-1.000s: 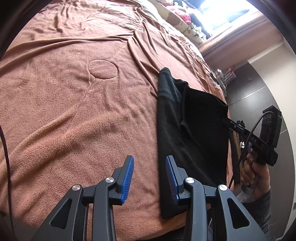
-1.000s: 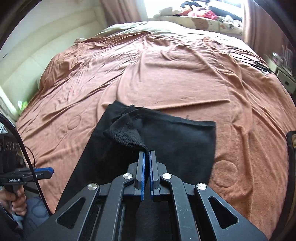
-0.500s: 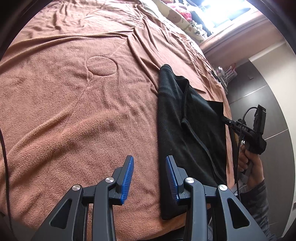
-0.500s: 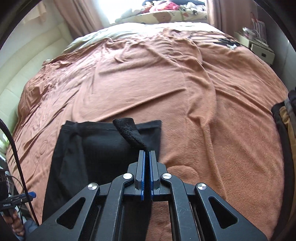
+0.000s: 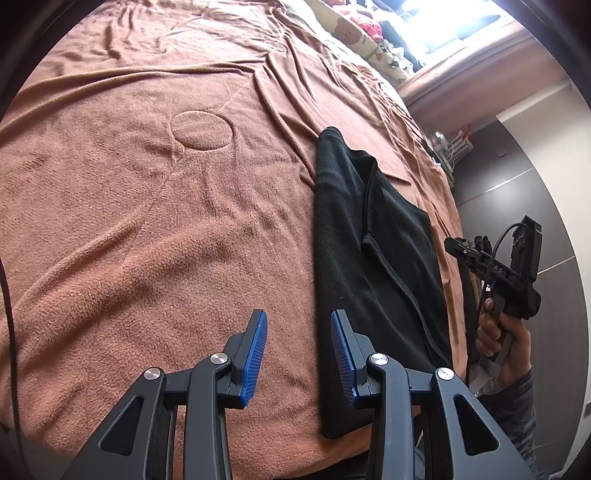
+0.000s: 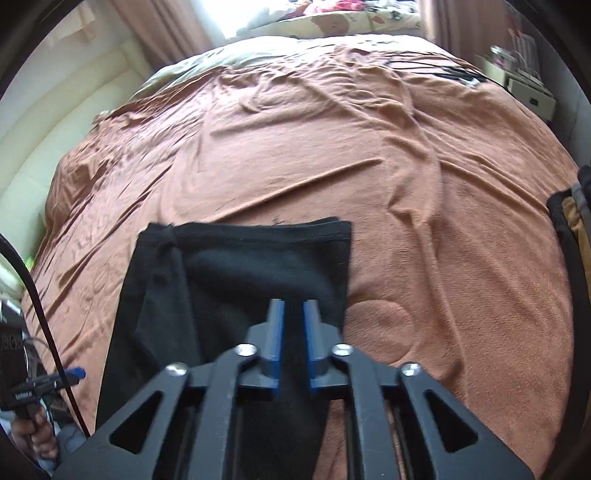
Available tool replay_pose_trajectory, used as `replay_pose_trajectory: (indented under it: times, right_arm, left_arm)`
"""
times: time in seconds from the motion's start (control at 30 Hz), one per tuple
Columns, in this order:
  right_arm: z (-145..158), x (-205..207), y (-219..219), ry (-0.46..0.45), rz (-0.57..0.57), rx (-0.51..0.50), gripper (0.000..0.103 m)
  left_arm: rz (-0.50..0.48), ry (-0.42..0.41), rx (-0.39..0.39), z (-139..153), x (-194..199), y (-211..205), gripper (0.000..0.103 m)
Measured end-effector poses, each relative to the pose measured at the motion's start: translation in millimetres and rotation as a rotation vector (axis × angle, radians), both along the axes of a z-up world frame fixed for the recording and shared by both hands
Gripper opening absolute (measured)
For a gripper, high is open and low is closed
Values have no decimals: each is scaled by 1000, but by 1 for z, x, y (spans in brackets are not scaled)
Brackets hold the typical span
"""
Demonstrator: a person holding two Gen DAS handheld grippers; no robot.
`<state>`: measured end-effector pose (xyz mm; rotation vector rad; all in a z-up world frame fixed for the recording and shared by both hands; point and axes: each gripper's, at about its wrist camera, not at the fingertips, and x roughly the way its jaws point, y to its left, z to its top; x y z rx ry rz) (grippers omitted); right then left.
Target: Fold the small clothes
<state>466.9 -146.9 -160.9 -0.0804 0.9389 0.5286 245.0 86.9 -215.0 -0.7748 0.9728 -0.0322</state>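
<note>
A black garment [image 5: 369, 258] lies folded into a long rectangle on the brown blanket [image 5: 147, 221], near the bed's front edge. My left gripper [image 5: 297, 317] hovers open at the garment's left edge, over bare blanket, with nothing between its blue pads. In the right wrist view the garment [image 6: 240, 277] lies flat, its folded-over layer reaching the right edge. My right gripper [image 6: 293, 306] sits just above that layer; its jaws are opening and the pads stand apart, off the cloth. The right gripper [image 5: 495, 269] also shows beyond the garment's right side, in a hand.
Patterned pillows [image 6: 332, 18] and a bright window lie at the bed's far end. A bedside shelf with small items [image 6: 528, 85] stands far right. A dark and tan bundle [image 6: 569, 221] sits at the right rim. A black cable [image 6: 37, 314] hangs on the left.
The right gripper carried a pinched flap of the black garment across to its right side, laid it flat and parted its jaws. The left gripper stayed still and open.
</note>
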Motion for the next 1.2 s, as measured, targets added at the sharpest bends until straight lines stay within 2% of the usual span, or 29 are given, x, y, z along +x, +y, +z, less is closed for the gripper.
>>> replay_pose_trajectory:
  times: [0.03, 0.07, 0.17, 0.3, 0.33, 0.43, 0.47, 0.77, 0.9, 0.93, 0.97, 1.03, 1.2]
  right_arm:
    - [2, -6, 3, -18, 21, -1, 54]
    - [5, -12, 7, -39, 42, -1, 61]
    - [7, -25, 21, -60, 127, -22, 61]
    - [2, -44, 50, -89, 263, -101, 60]
    - [0, -48, 57, -94, 292, -122, 59]
    - [-9, -53, 78, -85, 367, -173, 42]
    - [-13, -53, 84, -80, 380, -188, 39]
    - [-40, -31, 120, -10, 423, -237, 39]
    - [-47, -29, 128, -23, 422, -261, 39]
    - [-47, -30, 130, -33, 417, -268, 34]
    - [-48, -29, 132, -46, 407, -283, 22]
    - [-47, -22, 134, -49, 373, -291, 6]
    - [-27, -10, 115, -57, 303, -203, 5]
  left_arm:
    - [1, 0, 0, 0, 0, 0, 38]
    - [0, -1, 0, 0, 0, 1, 38]
    - [2, -3, -3, 1, -1, 2, 38]
    - [7, -6, -7, 1, -3, 4, 38]
    - [9, -7, -8, 1, -4, 5, 38]
    - [11, -10, -12, 1, -5, 6, 38]
    - [12, -12, -13, 1, -6, 6, 38]
    - [16, -16, -24, 1, -10, 9, 38]
    - [14, -16, -29, 1, -10, 11, 38]
    - [15, -16, -29, 1, -9, 10, 38]
    - [14, -16, -29, 1, -9, 10, 38]
    - [14, -15, -29, 1, -9, 10, 38]
    - [17, -13, -23, 1, -9, 9, 38]
